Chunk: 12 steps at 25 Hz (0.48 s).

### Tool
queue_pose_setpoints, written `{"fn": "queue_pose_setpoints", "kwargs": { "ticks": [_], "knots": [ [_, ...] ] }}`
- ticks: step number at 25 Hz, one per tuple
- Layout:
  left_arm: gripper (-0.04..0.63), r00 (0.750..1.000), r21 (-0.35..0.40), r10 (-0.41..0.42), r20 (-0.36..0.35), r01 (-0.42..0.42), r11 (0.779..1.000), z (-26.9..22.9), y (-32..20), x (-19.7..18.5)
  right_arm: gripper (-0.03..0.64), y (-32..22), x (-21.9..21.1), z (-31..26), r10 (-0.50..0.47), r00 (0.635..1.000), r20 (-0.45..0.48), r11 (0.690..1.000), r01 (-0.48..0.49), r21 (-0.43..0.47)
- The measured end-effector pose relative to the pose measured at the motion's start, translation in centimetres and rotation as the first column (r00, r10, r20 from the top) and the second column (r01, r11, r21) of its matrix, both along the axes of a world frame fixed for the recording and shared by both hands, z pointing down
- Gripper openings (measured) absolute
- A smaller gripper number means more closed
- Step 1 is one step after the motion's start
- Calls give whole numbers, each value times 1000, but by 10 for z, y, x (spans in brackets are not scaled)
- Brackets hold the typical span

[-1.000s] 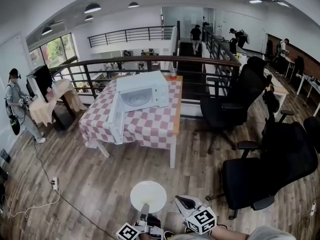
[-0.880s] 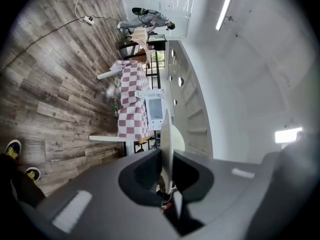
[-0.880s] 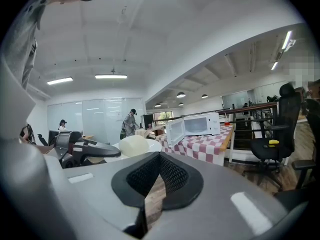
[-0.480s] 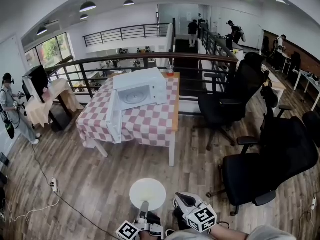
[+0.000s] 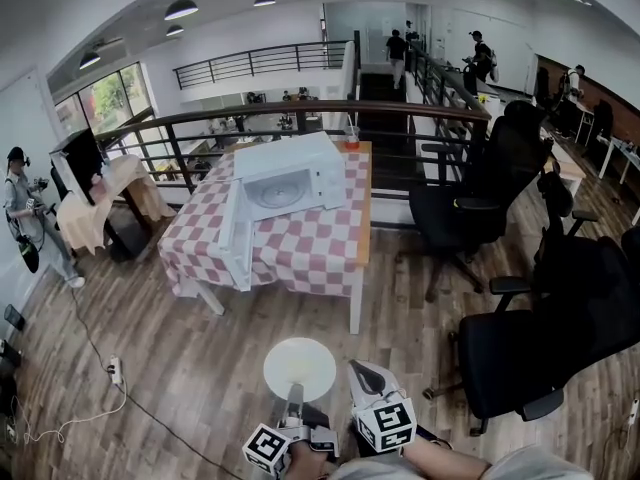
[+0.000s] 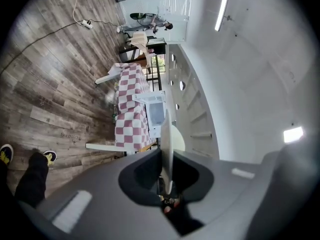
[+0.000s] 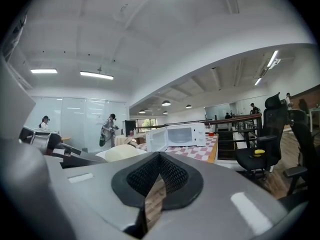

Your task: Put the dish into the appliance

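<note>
A white plate hangs level over the wood floor, low in the head view, with my left gripper shut on its near rim. The left gripper view has the plate edge-on between the pads. Right of it, my right gripper is shut and holds nothing. Across the floor a white microwave stands on a red-checked table, its door swung wide open to the left. The right gripper view takes in the microwave and the plate at left.
Black office chairs stand right of the table, with more at the near right. A dark railing runs behind the table. A power strip and cable lie on the floor at left. People stand at the far left and in the background.
The head view has swayed a little. The plate and both grippers sit slightly higher in the picture. The left grip on the plate is the same.
</note>
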<state>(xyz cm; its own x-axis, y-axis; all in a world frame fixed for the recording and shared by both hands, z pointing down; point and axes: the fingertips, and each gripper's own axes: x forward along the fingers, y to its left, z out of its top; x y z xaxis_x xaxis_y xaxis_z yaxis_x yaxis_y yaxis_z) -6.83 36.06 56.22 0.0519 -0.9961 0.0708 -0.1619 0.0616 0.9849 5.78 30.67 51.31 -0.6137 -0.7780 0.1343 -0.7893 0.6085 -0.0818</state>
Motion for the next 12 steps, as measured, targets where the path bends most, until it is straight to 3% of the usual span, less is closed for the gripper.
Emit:
{"fn": "queue_pose_setpoints", "kwargs": {
  "ticks": [6,12],
  "knots": [
    [30,998,11,-51,26,50,999,-6,-63,-13,0,-50,-14,-1,22,999,28,1000,-22,-1],
    [31,998,-6,-41,48,42,999,-10,-123,-14,0,-110,-19,-9,30,999,36,1000,-30,-4]
  ]
}}
